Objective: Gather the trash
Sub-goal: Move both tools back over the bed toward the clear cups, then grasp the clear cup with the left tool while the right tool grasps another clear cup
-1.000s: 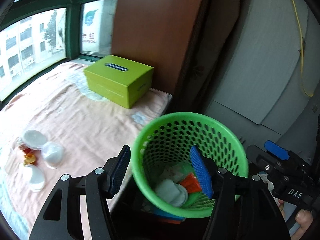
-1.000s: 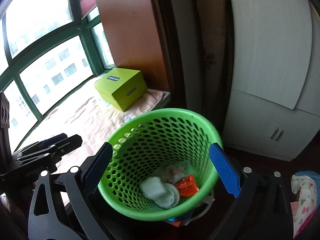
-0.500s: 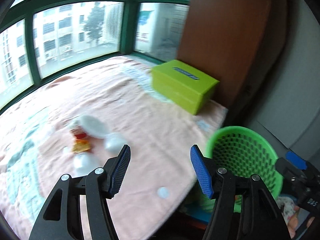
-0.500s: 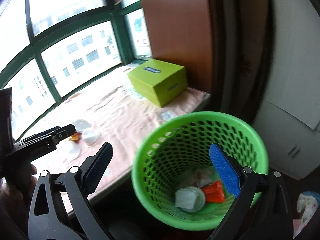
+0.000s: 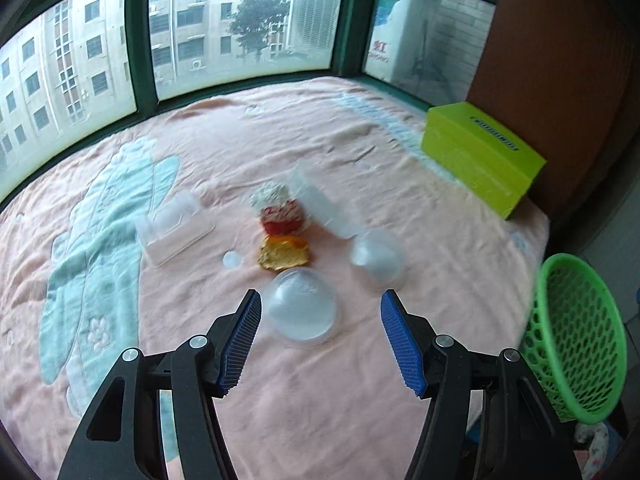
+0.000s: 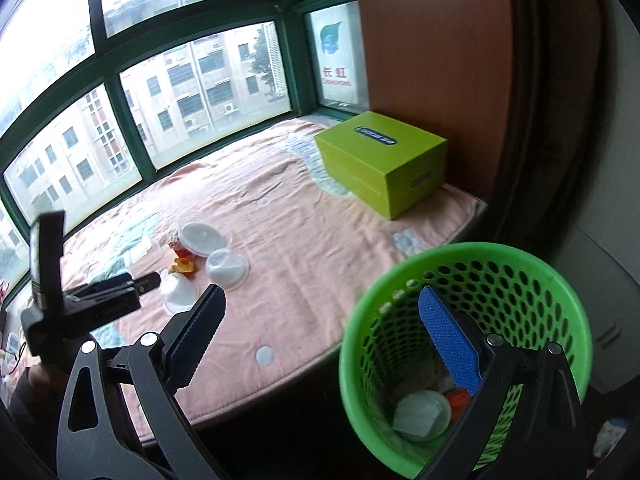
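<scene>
A: Trash [image 5: 283, 236] sits just ahead of the left gripper [image 5: 320, 344], jaws apart, empty; nearest cup [image 5: 303, 308] between the tips.
B: Right gripper [image 6: 320, 344], also released, hangs by the basket [image 6: 568, 280].

From my left wrist view the green basket [image 5: 576, 332] is cut off at the right edge, its inside hidden. The clear lid [image 5: 324, 204] at centre is motion-smeared; the crumpled wrappers [image 5: 280, 216] beside it are too blurry to identify. From my right wrist view my right gripper [image 6: 320, 344] finger hides part of the basket's contents [image 6: 420, 412], lower right. My left gripper [image 6: 108, 292] at the left edge covers part of a clear cup [image 6: 178, 292]; the hand below is cropped.
</scene>
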